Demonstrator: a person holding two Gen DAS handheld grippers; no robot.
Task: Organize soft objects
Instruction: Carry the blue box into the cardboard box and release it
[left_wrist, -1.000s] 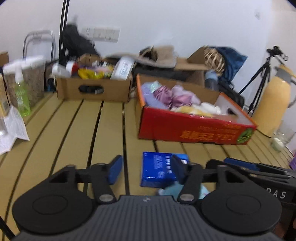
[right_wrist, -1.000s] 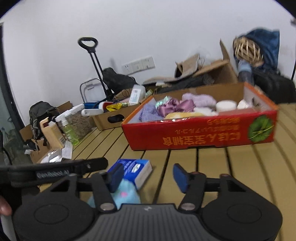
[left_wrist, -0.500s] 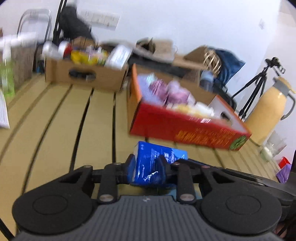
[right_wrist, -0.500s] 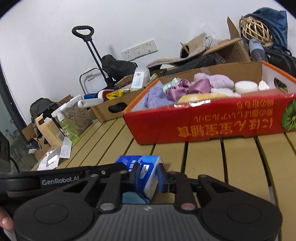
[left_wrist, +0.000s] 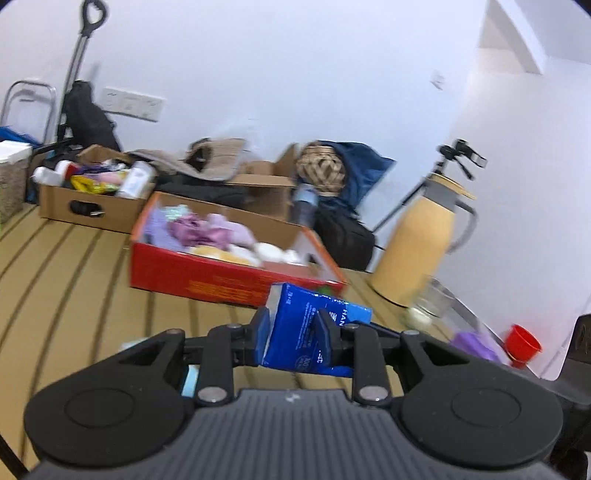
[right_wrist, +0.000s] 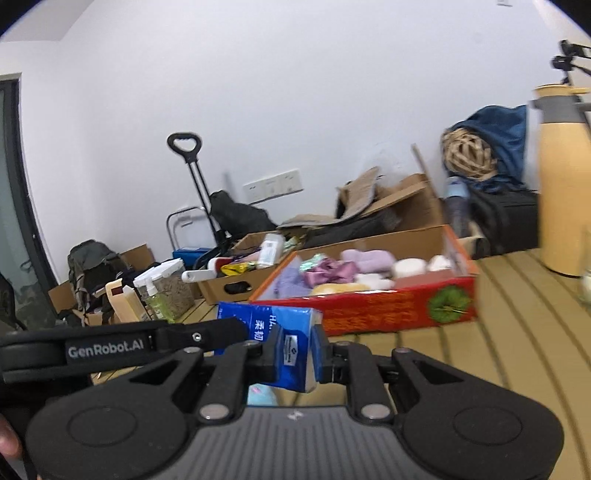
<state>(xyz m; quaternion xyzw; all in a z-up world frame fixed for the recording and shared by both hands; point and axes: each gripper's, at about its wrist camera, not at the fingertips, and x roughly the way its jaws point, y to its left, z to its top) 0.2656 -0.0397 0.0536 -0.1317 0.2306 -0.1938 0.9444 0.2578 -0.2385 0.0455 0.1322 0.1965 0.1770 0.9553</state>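
— Tissue pack: where is it held?
— Clamped at one end by the left gripper, at the other by the right gripper; carried clear of the slatted table.
— Target?
— Red box lies ahead, beyond the fingertips; the pack's long axis is spanned between both hands.

The room is bright and evenly lit. Both pictures look blurry, bend at the edges, with dark corners.
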